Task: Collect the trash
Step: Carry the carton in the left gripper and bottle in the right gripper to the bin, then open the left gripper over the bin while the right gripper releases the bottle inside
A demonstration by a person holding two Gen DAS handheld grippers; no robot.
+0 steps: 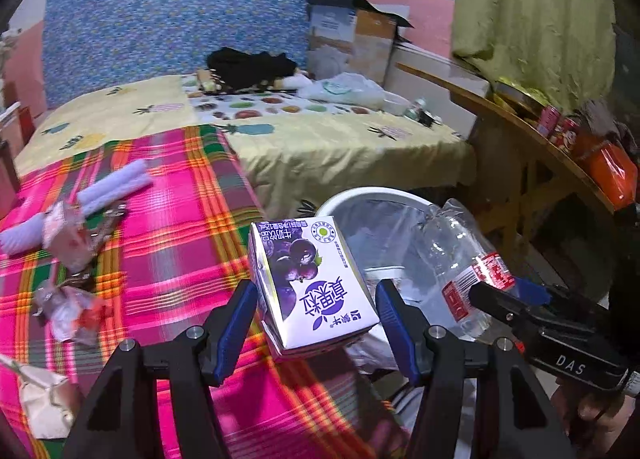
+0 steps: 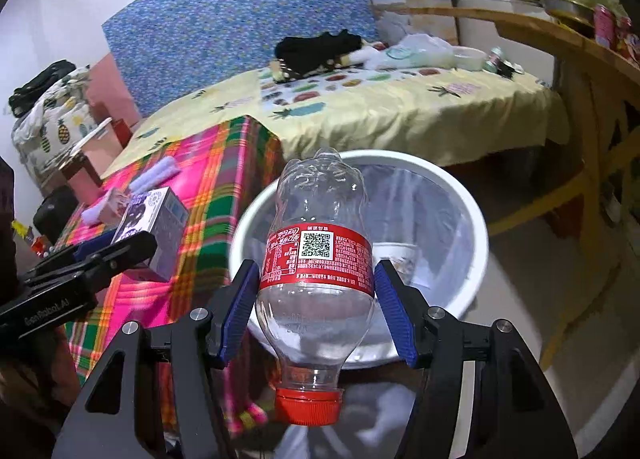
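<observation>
Visibly, the left hand-held gripper (image 1: 316, 311) pinches a purple grape-printed carton (image 1: 312, 283) marked 125mL. The right hand-held gripper (image 2: 316, 299), stamped "DAS", clamps a QR-coded red-labelled bottle (image 2: 316, 259) over the bin (image 2: 472, 219).

Trash over bin
Purple carton (image 1: 312, 283) tilted at white lined bin (image 2: 478, 219) edge; clear bottle (image 2: 316, 271), red label, red cap nearest cam, above bin.
</observation>
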